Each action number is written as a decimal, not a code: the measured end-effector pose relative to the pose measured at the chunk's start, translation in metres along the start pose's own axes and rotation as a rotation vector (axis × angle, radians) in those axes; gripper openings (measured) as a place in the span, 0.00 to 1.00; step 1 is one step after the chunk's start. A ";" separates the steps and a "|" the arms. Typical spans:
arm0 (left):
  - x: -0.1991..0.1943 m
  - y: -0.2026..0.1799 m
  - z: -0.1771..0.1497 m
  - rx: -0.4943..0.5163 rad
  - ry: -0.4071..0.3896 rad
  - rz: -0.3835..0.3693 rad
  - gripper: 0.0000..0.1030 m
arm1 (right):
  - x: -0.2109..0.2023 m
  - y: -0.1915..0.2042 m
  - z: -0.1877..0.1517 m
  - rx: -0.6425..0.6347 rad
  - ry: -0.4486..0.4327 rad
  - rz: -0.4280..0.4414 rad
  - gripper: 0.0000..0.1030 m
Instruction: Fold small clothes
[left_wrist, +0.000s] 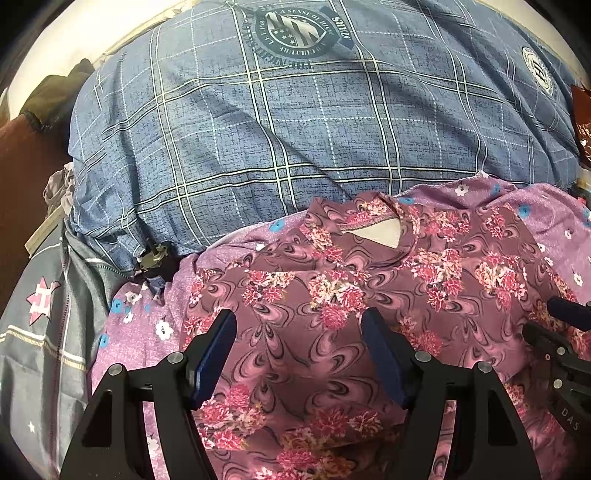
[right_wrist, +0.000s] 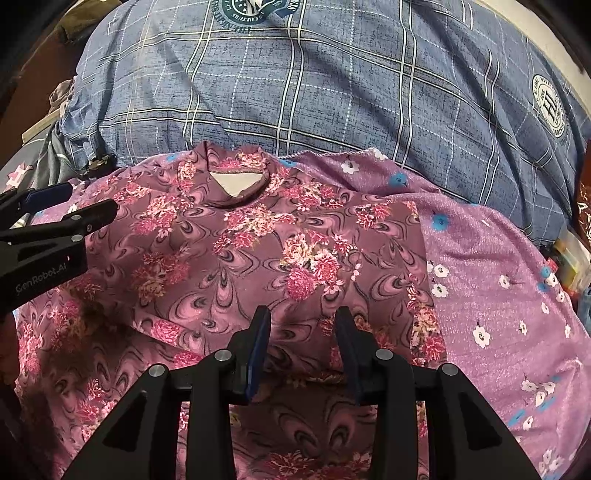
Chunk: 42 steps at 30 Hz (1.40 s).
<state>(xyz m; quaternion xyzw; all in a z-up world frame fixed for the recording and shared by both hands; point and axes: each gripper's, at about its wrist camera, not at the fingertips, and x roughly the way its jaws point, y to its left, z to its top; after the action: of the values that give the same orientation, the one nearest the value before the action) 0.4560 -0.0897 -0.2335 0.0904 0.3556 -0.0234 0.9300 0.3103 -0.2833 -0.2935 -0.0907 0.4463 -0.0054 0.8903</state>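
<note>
Two hand-held grippers (left_wrist: 299, 326) (right_wrist: 303, 325) apart-jawed, floral top (right_wrist: 258, 251) spread beneath

A big blue plaid duvet (left_wrist: 258, 140) with round crests fills the background. At its left lie grey bedding (left_wrist: 48, 314) with a pink star, a dark green cloth (left_wrist: 59, 96) and a small metal clasp (left_wrist: 153, 256).

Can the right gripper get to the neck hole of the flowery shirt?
Probably yes. The right gripper hangs open over the flowery shirt, and nothing lies between it and the neck hole.
</note>
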 end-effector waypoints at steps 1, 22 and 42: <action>-0.001 0.000 -0.001 0.003 0.000 0.001 0.68 | 0.000 0.000 0.000 -0.005 -0.001 0.001 0.37; -0.190 0.109 -0.243 -0.183 0.148 -0.072 0.65 | -0.159 -0.067 -0.165 0.254 -0.055 0.244 0.60; -0.181 0.142 -0.297 -0.505 0.387 -0.182 0.52 | -0.133 -0.042 -0.241 0.516 0.255 0.121 0.64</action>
<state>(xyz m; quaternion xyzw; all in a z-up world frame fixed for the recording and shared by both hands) 0.1414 0.1006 -0.3083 -0.1722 0.5269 -0.0001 0.8323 0.0418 -0.3499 -0.3216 0.1669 0.5429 -0.0772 0.8194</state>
